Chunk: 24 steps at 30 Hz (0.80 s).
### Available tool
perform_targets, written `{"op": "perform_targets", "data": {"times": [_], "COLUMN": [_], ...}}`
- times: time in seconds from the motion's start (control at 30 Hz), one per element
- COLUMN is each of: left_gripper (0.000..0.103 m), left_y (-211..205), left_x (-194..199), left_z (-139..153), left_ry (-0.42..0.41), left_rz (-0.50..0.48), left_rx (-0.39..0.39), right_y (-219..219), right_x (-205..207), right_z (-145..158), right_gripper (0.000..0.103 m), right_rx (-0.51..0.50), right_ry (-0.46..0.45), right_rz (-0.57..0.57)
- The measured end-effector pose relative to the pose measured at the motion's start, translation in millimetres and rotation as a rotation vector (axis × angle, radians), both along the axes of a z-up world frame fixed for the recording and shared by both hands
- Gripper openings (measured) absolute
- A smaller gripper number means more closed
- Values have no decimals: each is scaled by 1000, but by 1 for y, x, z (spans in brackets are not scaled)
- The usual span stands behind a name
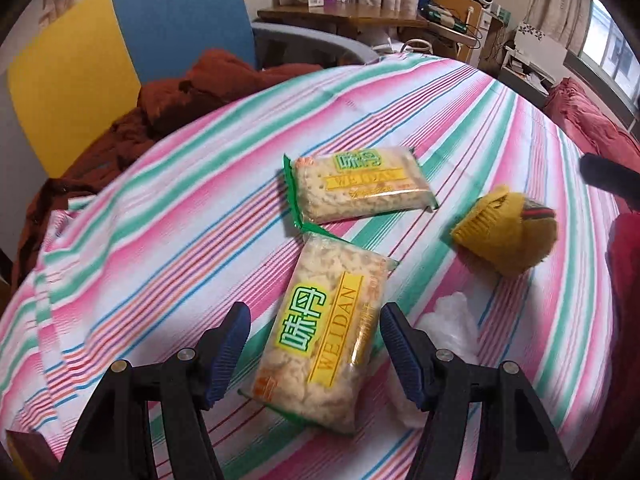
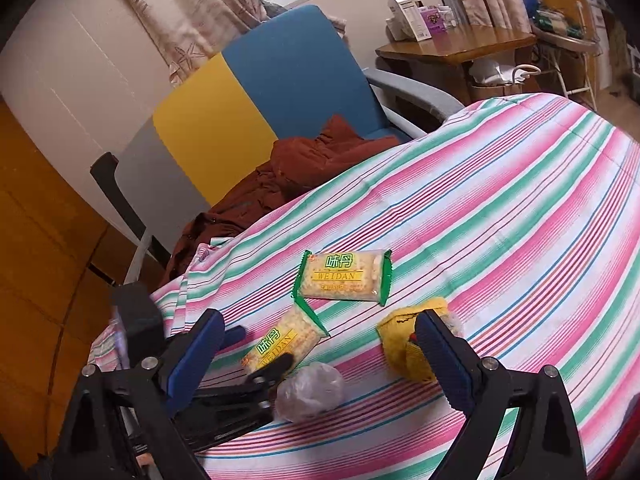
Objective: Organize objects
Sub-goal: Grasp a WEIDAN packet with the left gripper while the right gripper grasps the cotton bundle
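Two Weidan cracker packets lie on the striped bed cover [image 1: 160, 208]. The near packet [image 1: 324, 344] lies between the open fingers of my left gripper [image 1: 314, 324], which is low over it and not closed on it. The far packet [image 1: 360, 186] lies just beyond. A yellow knitted item [image 1: 506, 236] lies to the right, and a crumpled clear plastic bag [image 1: 452, 328] lies near the left gripper's right finger. In the right wrist view my right gripper [image 2: 320, 334] is open and empty, above the bag [image 2: 310, 390], with the yellow item [image 2: 404, 340] by its right finger and both packets [image 2: 282, 344] [image 2: 344, 276] ahead.
A rust-brown cloth [image 1: 192, 92] is heaped at the bed's far left edge against a yellow and blue chair [image 2: 256, 96]. A wooden desk [image 2: 460, 46] with boxes stands behind. Red bedding [image 1: 592, 128] lies at the right. My left gripper's body [image 2: 224, 396] sits beside the right gripper's left finger.
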State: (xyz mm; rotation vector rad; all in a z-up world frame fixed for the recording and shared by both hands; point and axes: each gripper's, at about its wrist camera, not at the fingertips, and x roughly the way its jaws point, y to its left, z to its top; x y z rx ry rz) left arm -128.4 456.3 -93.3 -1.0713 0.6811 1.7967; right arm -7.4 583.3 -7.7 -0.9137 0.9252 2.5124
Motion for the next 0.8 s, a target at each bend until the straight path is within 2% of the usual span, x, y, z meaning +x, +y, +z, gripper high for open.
{"op": "perform_targets", "data": {"times": [0.07, 0.17, 0.23, 0.33, 0.57, 0.8], "left_gripper": [67, 57, 53, 53, 53, 53], "left_y": [0, -8, -21, -42, -80, -106], "left_x": [-2, 0, -2, -2, 27, 43], "left_z": [-6, -4, -3, -2, 2, -5], "left_ry": [-14, -2, -13, -43, -40, -20], "left_rz": [15, 40, 99, 181, 325, 358], "left_rx": [-4, 14, 23, 45, 61, 96], "right_y": [-1, 1, 1, 0, -16, -43], "right_x": [0, 1, 0, -2, -15, -33], "right_z": [1, 1, -1, -2, -8, -21], "right_gripper": [97, 97, 97, 97, 97, 95], "right_rx": [5, 7, 5, 12, 59, 116], "right_ry": [2, 4, -3, -13, -61, -132], "right_rz": [-1, -7, -8, 3, 89, 232]}}
